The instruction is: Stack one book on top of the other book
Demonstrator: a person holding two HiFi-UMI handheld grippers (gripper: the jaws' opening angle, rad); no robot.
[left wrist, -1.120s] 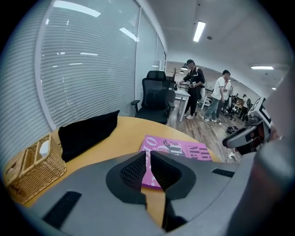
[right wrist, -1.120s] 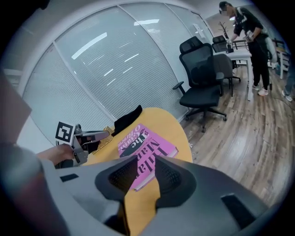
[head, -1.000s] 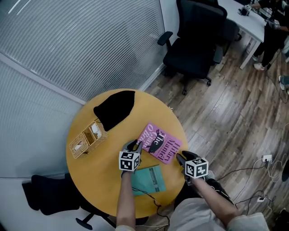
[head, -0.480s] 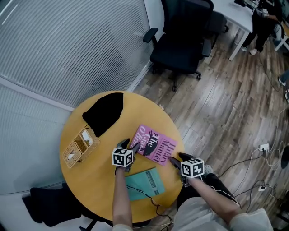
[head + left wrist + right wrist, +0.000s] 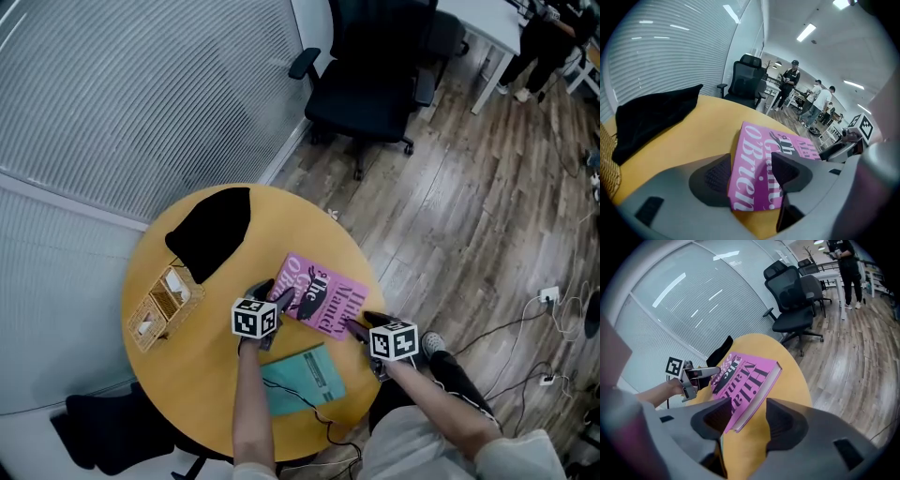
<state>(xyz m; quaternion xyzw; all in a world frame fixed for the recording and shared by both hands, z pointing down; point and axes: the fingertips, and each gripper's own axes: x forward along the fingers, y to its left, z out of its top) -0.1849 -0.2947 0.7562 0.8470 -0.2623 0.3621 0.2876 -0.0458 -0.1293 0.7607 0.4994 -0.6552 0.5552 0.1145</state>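
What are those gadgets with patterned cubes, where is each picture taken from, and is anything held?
A person, not a robot, holds two two-jaw grippers. One picture is from a head camera looking down; two are from cameras on the left gripper and right gripper. On the table lie a pink book, a teal book, a black cloth and a basket. Both pairs of jaws have just been opening, a corner of the pink book between each, so nothing is held.

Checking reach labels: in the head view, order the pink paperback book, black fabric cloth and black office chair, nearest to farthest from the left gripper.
1. Pink paperback book: corner between the left gripper jaws, which have just been opening.
2. Black fabric cloth: up and left.
3. Black office chair: top of view.
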